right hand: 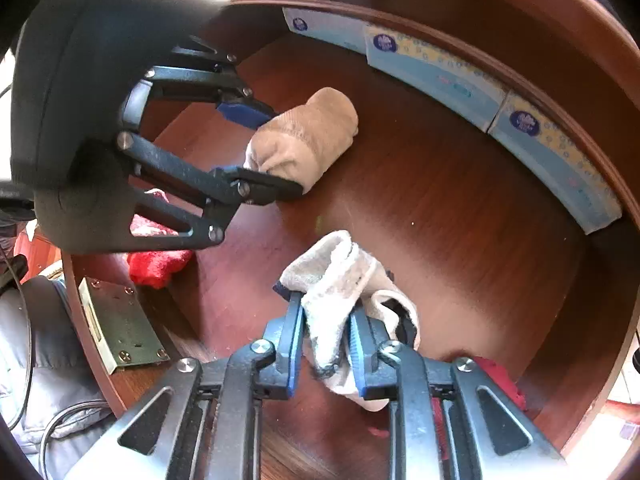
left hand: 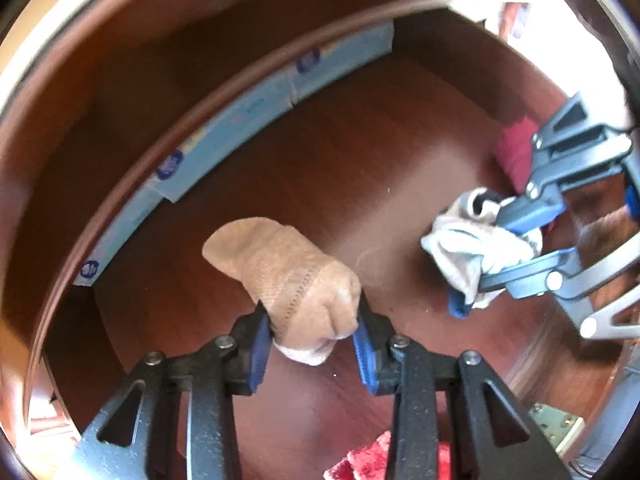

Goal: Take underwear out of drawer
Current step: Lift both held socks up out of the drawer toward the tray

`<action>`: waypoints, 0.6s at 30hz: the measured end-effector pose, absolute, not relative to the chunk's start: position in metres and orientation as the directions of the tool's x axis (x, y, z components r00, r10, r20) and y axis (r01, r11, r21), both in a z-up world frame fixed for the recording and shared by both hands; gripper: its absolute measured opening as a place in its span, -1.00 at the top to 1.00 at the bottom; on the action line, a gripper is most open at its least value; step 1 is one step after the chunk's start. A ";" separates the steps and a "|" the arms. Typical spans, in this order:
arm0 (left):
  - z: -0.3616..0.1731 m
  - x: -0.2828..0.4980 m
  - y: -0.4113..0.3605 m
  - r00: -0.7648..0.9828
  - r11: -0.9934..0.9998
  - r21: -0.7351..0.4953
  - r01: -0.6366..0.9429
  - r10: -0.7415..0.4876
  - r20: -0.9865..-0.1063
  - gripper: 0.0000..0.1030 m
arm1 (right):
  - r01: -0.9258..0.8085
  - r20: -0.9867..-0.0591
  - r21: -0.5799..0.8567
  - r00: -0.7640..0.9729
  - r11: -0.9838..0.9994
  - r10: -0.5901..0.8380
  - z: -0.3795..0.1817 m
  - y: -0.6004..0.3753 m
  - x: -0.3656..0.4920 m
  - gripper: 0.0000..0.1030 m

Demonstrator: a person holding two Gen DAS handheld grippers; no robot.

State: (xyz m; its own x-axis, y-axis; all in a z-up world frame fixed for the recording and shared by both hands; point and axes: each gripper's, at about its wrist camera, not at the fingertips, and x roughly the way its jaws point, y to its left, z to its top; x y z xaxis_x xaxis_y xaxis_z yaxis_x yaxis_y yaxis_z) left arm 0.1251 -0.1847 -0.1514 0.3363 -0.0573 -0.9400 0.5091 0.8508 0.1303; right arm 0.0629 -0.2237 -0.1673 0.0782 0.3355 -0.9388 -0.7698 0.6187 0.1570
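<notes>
A rolled tan garment (left hand: 288,280), one piece of the underwear, sits between the blue pads of the left claw (left hand: 314,344), whose jaws are closed on its near end; the rest of the roll reaches forward of the claw, and whether it is touching the drawer floor (left hand: 360,152) or just above it cannot be told; to the right of that claw, a crumpled pale grey-white garment (right hand: 340,292) is pinched narrowly in the right claw (right hand: 324,344), with loose folds spilling above and beside the fingers; both pieces are inside the reddish-brown wooden drawer; ahead of both claws, light blue packets (right hand: 460,76) with round dark blue logos stand in a row against the far drawer wall; a red cloth (right hand: 160,260) lies left of the right claw, beneath the left claw's frame, and more red fabric shows behind the right claw's fingers; a brass lock plate (right hand: 120,320) sits on the near drawer front; the risks, as a judgement: the tan roll is gripped only at its end, so it may unroll or slip on lifting; the pale garment's hanging folds could snag the drawer front; the two claws are near each other and could collide if raised together.
</notes>
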 end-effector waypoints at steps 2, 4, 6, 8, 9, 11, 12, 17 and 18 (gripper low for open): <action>-0.145 0.121 -0.185 0.370 0.860 0.129 0.494 -0.074 -0.926 0.32 | -0.770 -0.934 0.153 0.092 0.620 0.345 -0.164 -0.226 0.060 0.61; -0.139 0.114 -0.183 0.403 0.869 0.124 0.479 -0.092 -0.911 0.32 | -0.773 -0.924 0.160 0.102 0.614 0.369 -0.159 -0.228 0.058 0.61; -0.133 0.108 -0.178 0.432 0.877 0.128 0.462 -0.097 -0.896 0.32 | -0.766 -0.913 0.169 0.117 0.621 0.392 -0.156 -0.234 0.057 0.62; -0.128 0.104 -0.178 0.459 0.882 0.138 0.450 -0.096 -0.883 0.32 | -0.765 -0.898 0.178 0.131 0.619 0.420 -0.151 -0.238 0.055 0.62; -0.126 0.101 -0.178 0.471 0.887 0.139 0.441 -0.096 -0.877 0.32 | -0.765 -0.891 0.180 0.139 0.618 0.433 -0.149 -0.242 0.054 0.62; -0.120 0.096 -0.178 0.496 0.892 0.153 0.425 -0.088 -0.864 0.32 | -0.763 -0.881 0.186 0.149 0.618 0.450 -0.140 -0.247 0.057 0.62; -0.114 0.093 -0.178 0.505 0.894 0.155 0.421 -0.089 -0.859 0.32 | -0.765 -0.875 0.187 0.156 0.617 0.458 -0.138 -0.250 0.056 0.62; -0.110 0.089 -0.173 0.525 0.903 0.150 0.402 -0.093 -0.846 0.32 | -0.777 -0.854 0.169 0.192 0.607 0.483 -0.129 -0.258 0.047 0.61; -0.109 0.085 -0.172 0.530 0.904 0.154 0.398 -0.090 -0.843 0.32 | -0.776 -0.851 0.168 0.196 0.608 0.487 -0.129 -0.261 0.044 0.61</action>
